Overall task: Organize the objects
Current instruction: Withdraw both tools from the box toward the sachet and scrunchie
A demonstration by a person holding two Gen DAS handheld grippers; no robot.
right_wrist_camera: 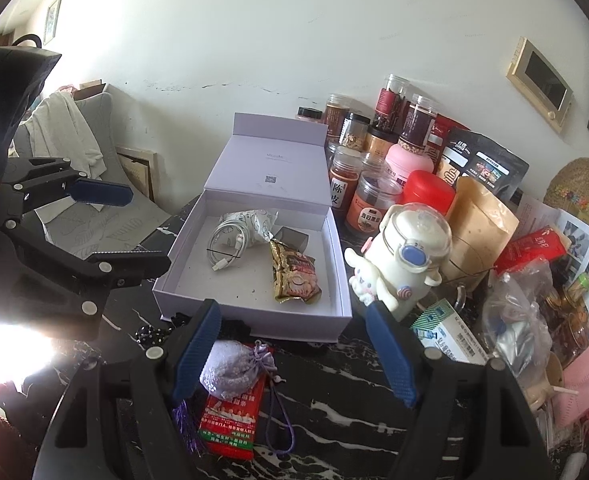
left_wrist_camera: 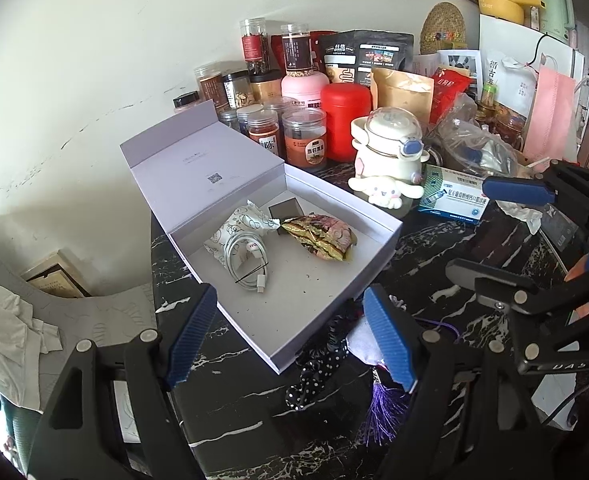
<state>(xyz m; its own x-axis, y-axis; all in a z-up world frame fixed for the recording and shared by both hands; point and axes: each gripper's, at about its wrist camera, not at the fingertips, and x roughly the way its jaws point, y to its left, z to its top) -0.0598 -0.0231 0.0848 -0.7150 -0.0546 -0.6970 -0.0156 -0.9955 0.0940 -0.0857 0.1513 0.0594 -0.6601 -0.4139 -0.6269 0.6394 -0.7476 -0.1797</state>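
Two grippers: both held low at the bottom of their own views, above the black marble table, neither one carrying anything.
Left gripper: jaws spread wide, nothing between the blue pads; its view looks straight into the open box.
Right gripper: jaws also wide apart and empty; in the left wrist view it shows at right centre.
White gift box: centre of both views, lid thrown back against the wall, already holding a coiled white charging cable, a crumpled white wrapper, a gold snack packet and a small grey box.
Lavender sachet pouch: on the table in the lower centre of the right wrist view, just in front of the box's near wall, lying partly over a red packet; its purple cord trails toward the bottom of the frame.
Black polka-dot fabric: beside the box's near corner, lower centre of the left view.
Key relation: the sachet sits almost directly under the right gripper, close beside its left pad, so that gripper looks the nearer one; the box lies just beyond it.
Long axis: the pouch is roundish, with cord and tassel running toward the camera.
Likely next step: close on the pouch body, then lift it over the near wall.
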